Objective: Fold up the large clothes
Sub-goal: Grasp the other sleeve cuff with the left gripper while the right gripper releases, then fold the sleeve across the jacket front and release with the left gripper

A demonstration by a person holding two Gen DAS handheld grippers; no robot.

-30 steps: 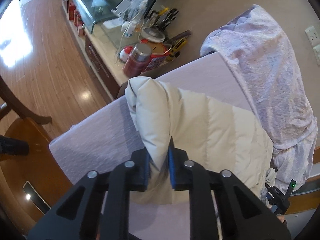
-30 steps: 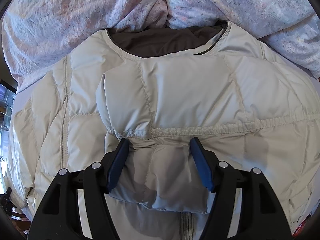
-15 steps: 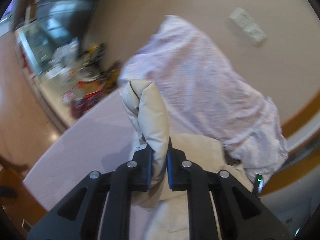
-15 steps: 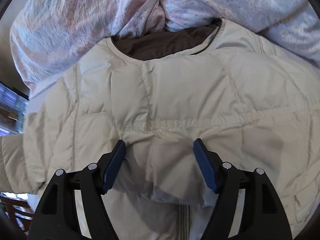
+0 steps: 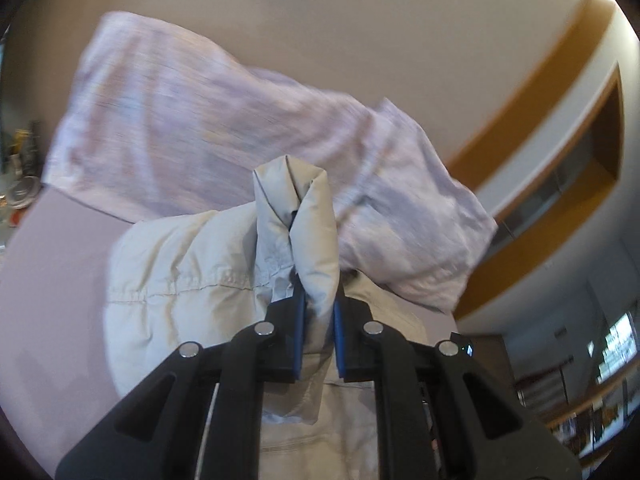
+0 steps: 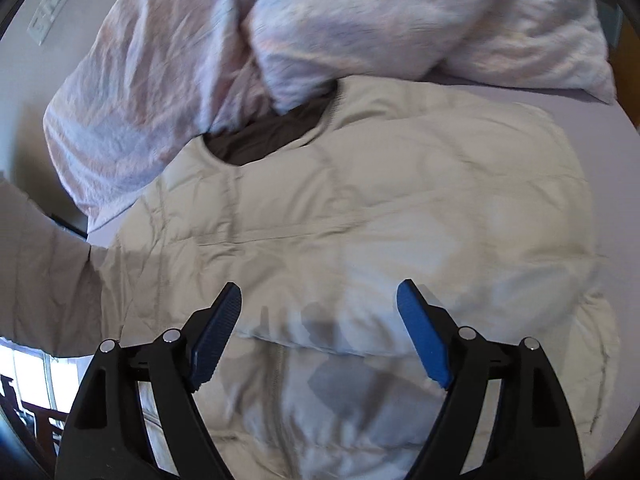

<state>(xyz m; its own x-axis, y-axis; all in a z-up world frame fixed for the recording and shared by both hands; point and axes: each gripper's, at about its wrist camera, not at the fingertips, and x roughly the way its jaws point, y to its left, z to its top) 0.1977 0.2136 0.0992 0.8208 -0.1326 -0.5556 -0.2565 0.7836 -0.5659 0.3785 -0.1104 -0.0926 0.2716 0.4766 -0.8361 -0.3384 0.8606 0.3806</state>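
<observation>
I find the cream quilted puffer jacket [image 6: 360,216] spread front-up on the lavender bed sheet [image 6: 600,128], its collar and dark lining [image 6: 272,136] just ahead of my right fingers and tucked against the crumpled floral duvet [image 6: 168,60] beyond.

The left gripper [image 5: 319,332] is clamped tight on the cuff end of the jacket's sleeve [image 5: 296,232]. The padded fabric bulges up between and above the fingers, and the rest of the sleeve trails down and to their left toward the jacket body.

The right gripper [image 6: 320,332] hovers over the chest panel with its jaws opening. Nothing is between the blue pads [image 6: 420,340], and they do not press the fabric. A folded section lies directly below them, near the zip line.

Handling assessment: the jacket looks light, soft and lofty. Its fill compresses under a pinch and I expect it to spring back, so folds may not stay flat without pressing. The shell looks smooth and likely slippery, so a shallow pinch could slide off.

Recommended holds: stitched seams, cuffs, hem and collar edge, where layers are thinner and firmer. I judge the sleeve is being carried across the chest, with the right gripper free to steady the body.
</observation>
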